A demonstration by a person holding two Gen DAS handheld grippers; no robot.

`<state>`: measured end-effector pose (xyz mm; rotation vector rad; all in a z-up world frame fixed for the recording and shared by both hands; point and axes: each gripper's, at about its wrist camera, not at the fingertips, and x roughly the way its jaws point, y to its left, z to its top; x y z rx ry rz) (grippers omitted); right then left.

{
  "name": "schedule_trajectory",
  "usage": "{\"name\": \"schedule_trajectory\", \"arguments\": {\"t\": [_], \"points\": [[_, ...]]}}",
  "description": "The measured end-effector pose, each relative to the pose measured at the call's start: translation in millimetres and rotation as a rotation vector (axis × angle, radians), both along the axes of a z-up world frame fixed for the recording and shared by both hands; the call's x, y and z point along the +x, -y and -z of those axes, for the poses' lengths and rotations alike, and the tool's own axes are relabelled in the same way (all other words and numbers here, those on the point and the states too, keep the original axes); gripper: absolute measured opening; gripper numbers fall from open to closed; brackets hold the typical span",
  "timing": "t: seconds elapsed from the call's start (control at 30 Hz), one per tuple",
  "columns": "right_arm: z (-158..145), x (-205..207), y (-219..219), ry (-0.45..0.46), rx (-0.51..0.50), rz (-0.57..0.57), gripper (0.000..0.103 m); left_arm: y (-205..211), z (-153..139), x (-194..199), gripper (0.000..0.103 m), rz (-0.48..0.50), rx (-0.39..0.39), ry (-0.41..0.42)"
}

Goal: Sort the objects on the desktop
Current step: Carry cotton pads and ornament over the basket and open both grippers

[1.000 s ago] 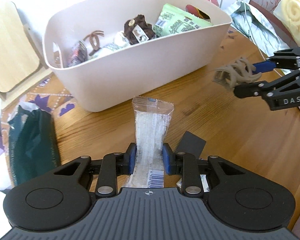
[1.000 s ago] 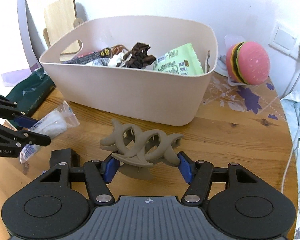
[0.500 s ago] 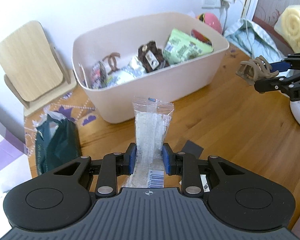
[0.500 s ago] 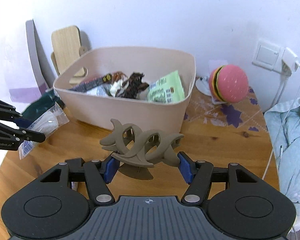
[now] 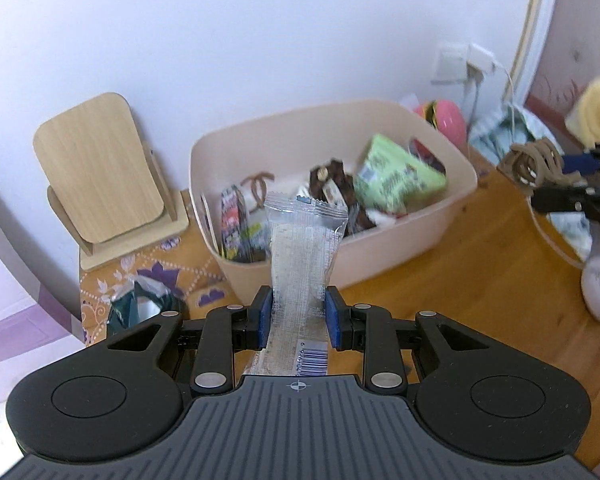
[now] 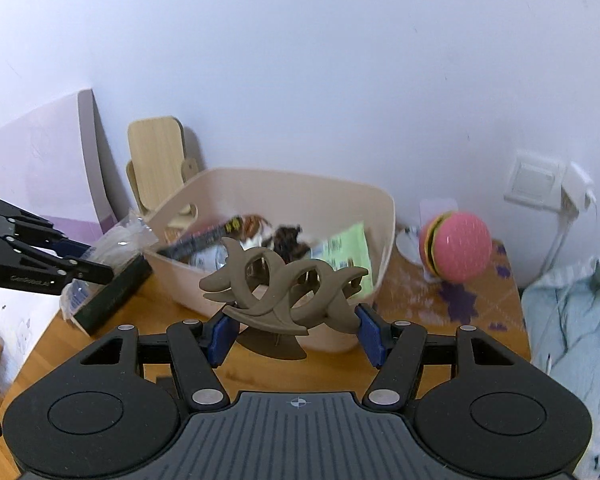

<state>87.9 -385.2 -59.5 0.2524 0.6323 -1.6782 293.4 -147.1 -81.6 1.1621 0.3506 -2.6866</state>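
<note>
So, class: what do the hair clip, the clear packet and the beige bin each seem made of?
Hair clip: likely matte plastic, moulded brown curves without shine.
Packet: thin clear plastic film, crimped top edge, contents showing through.
Bin: probably smooth matte plastic, with seamless rounded walls.

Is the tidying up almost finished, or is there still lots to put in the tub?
Partly done: the beige tub already holds a green packet and other snacks. In hand: the left gripper grips a clear wrapped snack, the right gripper a brown hair claw. Neither is in the tub yet. A dark green pouch lies outside.
</note>
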Motion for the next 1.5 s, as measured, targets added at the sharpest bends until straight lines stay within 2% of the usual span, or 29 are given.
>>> {"name": "schedule_trajectory", "arguments": {"t": [0.3,0.6,0.8,0.97,1.1,1.37,1.4,1.43,1.5], "points": [[-26.7,11.0,25.6,-0.070,-0.064,-0.055,0.060,14.6,-21.5,-36.0,0.028,-0.043,0.005,-0.057],[-30.7,-0.4,67.5,-0.092,-0.070,-0.042,0.060,22.3,-14.9,-82.1,0.028,-0.063,0.033,-0.013],[-21.4,-11.1,99.1,-0.100,-0.038,-0.024,0.060,28.5,7.4,-106.6,0.028,-0.137,0.106,0.060],[-6.1,-15.8,122.7,-0.115,0.004,-0.019,0.060,29.2,19.9,-121.5,0.028,-0.177,0.135,0.103],[11.4,-23.5,139.9,-0.115,0.058,-0.009,0.060,30.8,28.1,-131.9,0.026,-0.194,0.191,0.110],[33.7,-38.5,151.4,-0.135,0.114,0.028,0.060,25.0,40.2,-144.8,0.026,-0.195,0.194,0.133],[34.9,-40.2,150.8,-0.131,0.118,0.031,0.060,22.3,40.1,-144.4,0.030,-0.195,0.184,0.135],[35.6,-41.5,150.7,-0.131,0.121,0.032,0.066,20.0,40.3,-144.8,0.039,-0.188,0.171,0.143],[37.1,-40.9,152.0,-0.133,0.124,0.031,0.069,14.8,39.1,-142.2,0.050,-0.180,0.133,0.150]]}}
